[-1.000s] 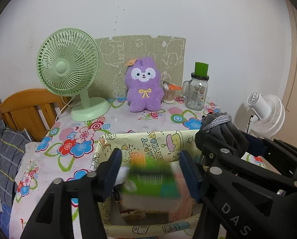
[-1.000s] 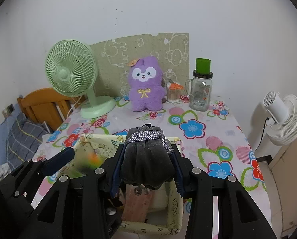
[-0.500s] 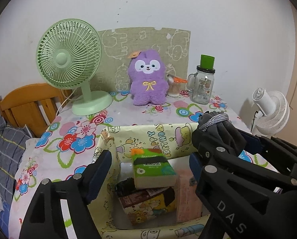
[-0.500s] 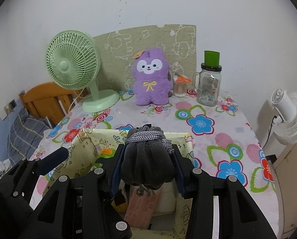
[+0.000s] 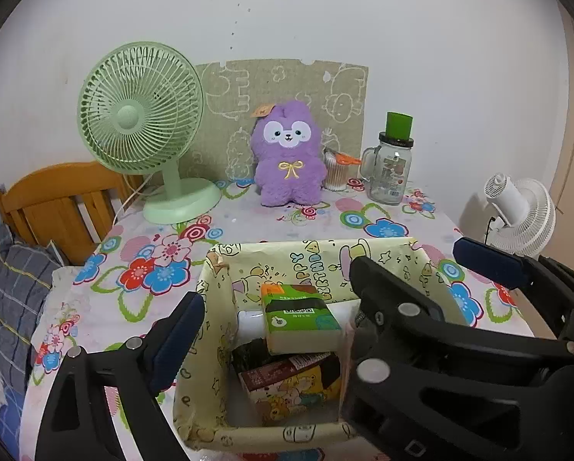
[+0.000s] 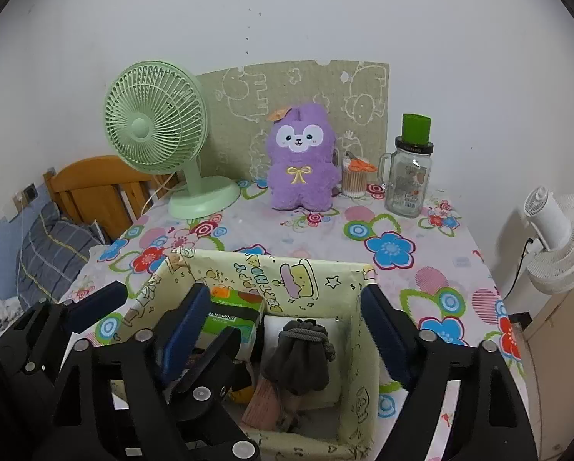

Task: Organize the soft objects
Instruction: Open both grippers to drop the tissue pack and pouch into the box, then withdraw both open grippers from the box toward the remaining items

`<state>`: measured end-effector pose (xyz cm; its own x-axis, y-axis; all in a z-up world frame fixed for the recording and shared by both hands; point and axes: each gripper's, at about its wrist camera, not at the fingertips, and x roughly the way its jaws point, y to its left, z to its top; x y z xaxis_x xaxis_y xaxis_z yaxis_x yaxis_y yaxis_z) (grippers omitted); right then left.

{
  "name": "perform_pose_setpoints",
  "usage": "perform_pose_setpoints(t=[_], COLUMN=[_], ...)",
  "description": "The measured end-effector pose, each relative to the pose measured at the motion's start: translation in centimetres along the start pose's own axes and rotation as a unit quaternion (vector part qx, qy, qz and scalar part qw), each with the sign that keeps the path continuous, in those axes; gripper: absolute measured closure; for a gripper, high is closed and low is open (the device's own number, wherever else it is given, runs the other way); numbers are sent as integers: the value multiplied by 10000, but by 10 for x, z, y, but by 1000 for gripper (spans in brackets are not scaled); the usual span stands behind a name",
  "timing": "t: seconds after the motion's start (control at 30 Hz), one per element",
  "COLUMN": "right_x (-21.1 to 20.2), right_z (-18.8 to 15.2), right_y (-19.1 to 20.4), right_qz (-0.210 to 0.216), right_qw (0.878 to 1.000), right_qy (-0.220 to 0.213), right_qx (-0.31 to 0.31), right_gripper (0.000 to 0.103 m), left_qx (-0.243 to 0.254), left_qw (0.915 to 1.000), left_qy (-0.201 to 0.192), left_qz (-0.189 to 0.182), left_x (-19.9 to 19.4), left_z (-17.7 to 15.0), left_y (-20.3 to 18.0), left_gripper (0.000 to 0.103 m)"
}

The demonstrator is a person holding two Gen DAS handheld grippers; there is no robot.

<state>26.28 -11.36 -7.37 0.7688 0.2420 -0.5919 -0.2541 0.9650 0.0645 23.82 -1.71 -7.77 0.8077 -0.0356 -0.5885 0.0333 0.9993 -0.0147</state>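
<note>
Half a second earlier the right gripper [image 6: 283,322] had clenched the grey pouch [image 6: 300,357]; now its fingers stood spread wide and the pouch lay inside the yellow box [image 6: 271,269], at lower centre of the right view. The left gripper [image 5: 275,307] was released too, with the green tissue pack [image 5: 300,317] resting on other packets in the box. Both soft items looked stowed.

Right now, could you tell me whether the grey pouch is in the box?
In: the pouch lies inside the box, between the open right tool fingers.
</note>
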Motion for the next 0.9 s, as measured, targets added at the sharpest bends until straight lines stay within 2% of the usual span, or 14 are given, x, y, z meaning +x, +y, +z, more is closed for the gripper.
perform_pose_setpoints(t=[0.33,0.9], right_x=[-36,-105], right_z=[-2,-12], right_y=[5,12], right_qz=[-40,-107], right_qw=[9998,9983], right_qy=[-215,-577], right_qx=[36,36], right_gripper=[6,0], left_qx=[80,116], left_qw=[9997,9981], left_qy=[-234,-611], left_qz=[14,-28], left_x=[-35,-96], left_z=[0,-8], left_y=[-4,-14], left_gripper=[1,0])
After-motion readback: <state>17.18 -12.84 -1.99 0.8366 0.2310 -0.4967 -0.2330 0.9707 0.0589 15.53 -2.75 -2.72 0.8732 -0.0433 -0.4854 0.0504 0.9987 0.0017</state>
